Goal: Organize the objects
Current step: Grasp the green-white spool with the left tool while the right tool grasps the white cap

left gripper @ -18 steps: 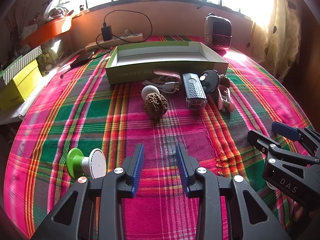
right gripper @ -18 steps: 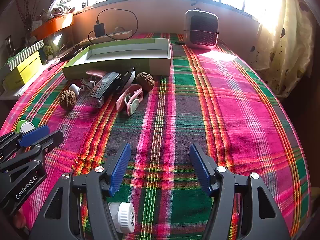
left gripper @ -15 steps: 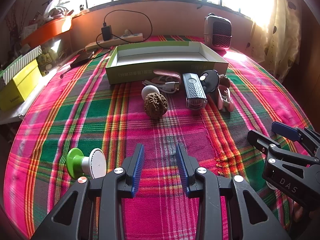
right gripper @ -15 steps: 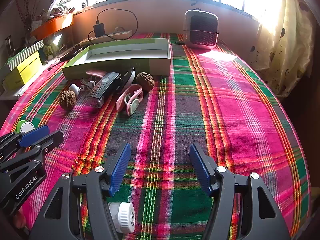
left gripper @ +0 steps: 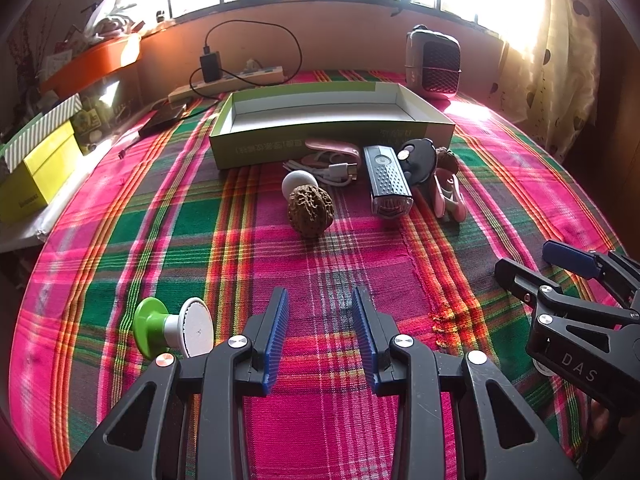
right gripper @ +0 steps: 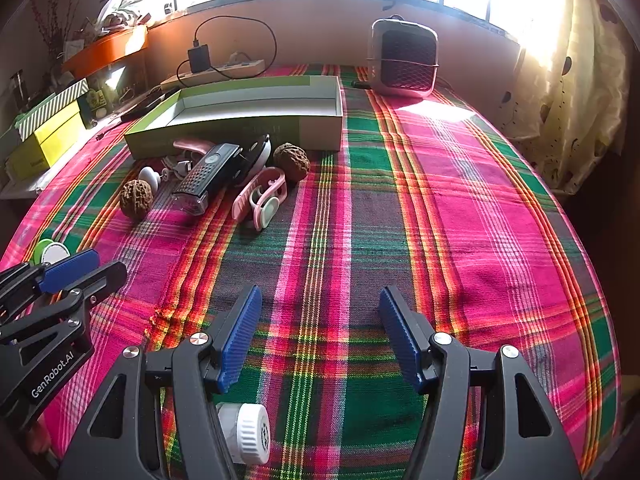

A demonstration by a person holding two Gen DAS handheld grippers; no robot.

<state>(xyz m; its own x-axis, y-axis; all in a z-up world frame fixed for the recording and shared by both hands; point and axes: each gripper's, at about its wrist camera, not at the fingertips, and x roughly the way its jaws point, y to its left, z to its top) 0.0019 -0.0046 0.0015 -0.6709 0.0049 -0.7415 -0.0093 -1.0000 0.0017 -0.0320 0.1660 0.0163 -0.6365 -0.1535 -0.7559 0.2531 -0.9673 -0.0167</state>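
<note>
Plaid cloth (left gripper: 120,240) in pink, green and orange is covering the bed-like surface on which everything is lying, and nothing is yet being held, so the task is judged to be at its start. An open green cardboard box (left gripper: 332,142), apparently empty, is sitting toward the far edge, and the loose items are clustered just in front of its near wall: a walnut (left gripper: 311,210) touching a white knob (left gripper: 299,184), a white USB cable (left gripper: 340,170), a black bike light (left gripper: 389,184), a black key fob (left gripper: 418,156), a pink clip (left gripper: 448,198) and a second walnut (right gripper: 292,161). A green-and-white spool (left gripper: 172,328) is lying apart near the front left edge, and a white ribbed cap (right gripper: 246,432) is lying at the front edge beneath the right gripper (right gripper: 320,336). Both that gripper and the left gripper (left gripper: 320,328) are being held open and empty above the cloth. A forward reach toward the nearest walnut, with the fingers closing across it, is probably being called for next, followed by a carry into the box.
</note>
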